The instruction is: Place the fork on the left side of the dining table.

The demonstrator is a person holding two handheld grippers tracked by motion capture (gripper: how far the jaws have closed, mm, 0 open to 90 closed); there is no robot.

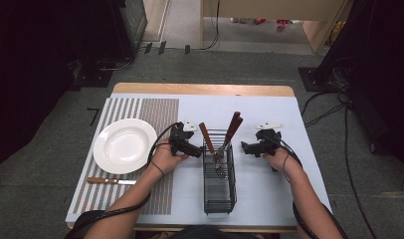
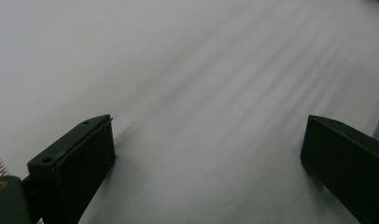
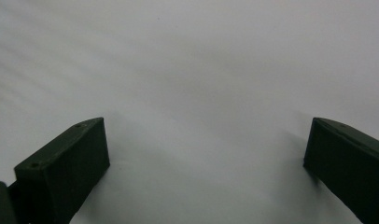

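reaching for the cutlery in the wire basket (image 1: 219, 186) seems to be the step in hand, as a place is being laid on the striped mat (image 1: 160, 117) left of the basket. the left gripper (image 1: 196, 151) is just beside the basket's left wall, the right gripper (image 1: 246, 148) near its right wall, and both hold nothing, their jaws standing wide apart. the wooden handles (image 1: 234, 125) stick up from the far end of the basket, so the person should lift one gripper above the rim, close on one handle only, and pull straight up so the basket does not tip. the high view gives the white plate (image 1: 124, 145) and the knife (image 1: 110, 180) left of the basket; the left gripper view and right gripper view give the bare table surface (image 3: 187, 70) between the jaws.
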